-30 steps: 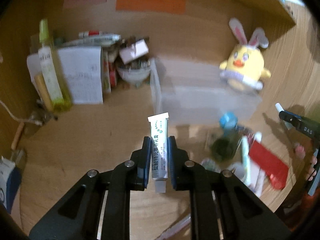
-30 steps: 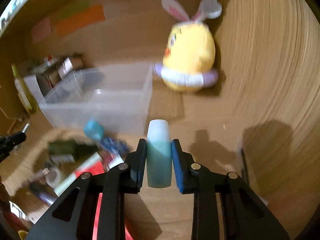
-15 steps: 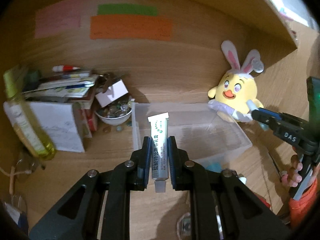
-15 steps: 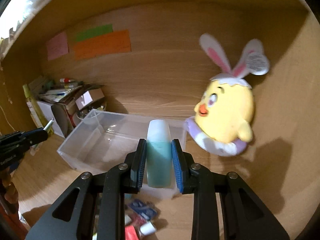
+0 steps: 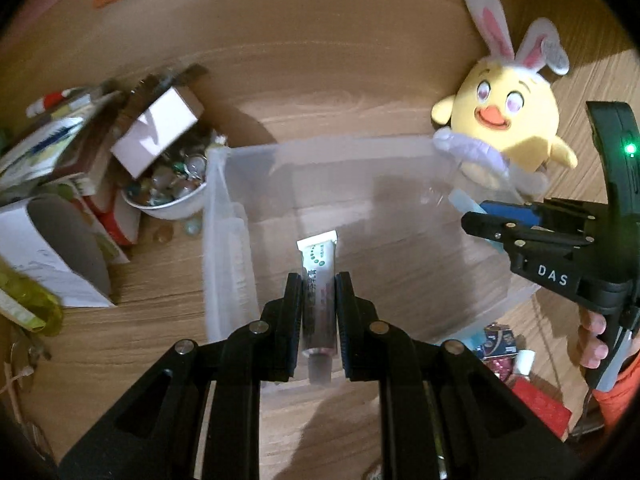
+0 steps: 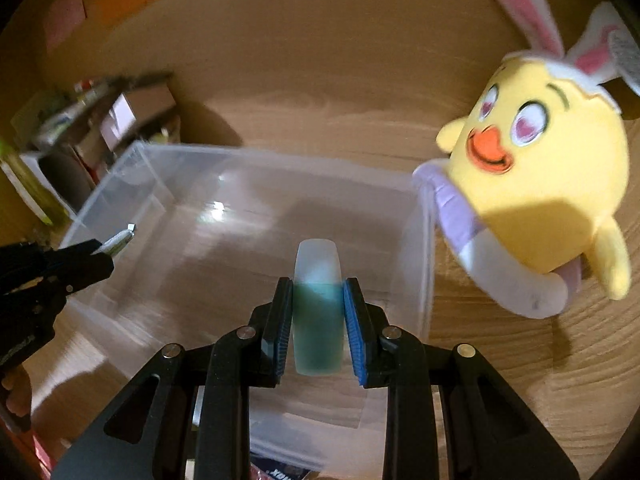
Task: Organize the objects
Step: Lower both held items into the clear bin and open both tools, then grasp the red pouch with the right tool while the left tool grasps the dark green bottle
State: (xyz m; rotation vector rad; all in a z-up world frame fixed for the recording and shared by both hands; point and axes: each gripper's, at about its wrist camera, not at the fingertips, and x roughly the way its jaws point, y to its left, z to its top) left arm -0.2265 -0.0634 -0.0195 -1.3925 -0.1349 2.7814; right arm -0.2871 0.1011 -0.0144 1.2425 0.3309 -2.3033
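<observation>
My left gripper [image 5: 318,280] is shut on a small white tube [image 5: 319,264], held above the open clear plastic bin [image 5: 224,240]. My right gripper [image 6: 319,284] is shut on a teal bottle with a frosted cap [image 6: 318,312], also held over the bin [image 6: 420,264], toward its right side. In the left wrist view the right gripper [image 5: 472,216] comes in over the bin's right rim. In the right wrist view the left gripper [image 6: 100,258] reaches in from the left with the tube's end showing. The bin looks empty inside.
A yellow chick plush with rabbit ears [image 5: 508,120] [image 6: 540,184] sits against the bin's far right corner. A bowl of small trinkets [image 5: 168,192], boxes and papers [image 5: 52,232] crowd the left. Loose small items [image 5: 504,348] lie in front of the bin.
Both grippers have moved forward and lower over the bin, each still holding its object. The bin now fills the middle of both views.
</observation>
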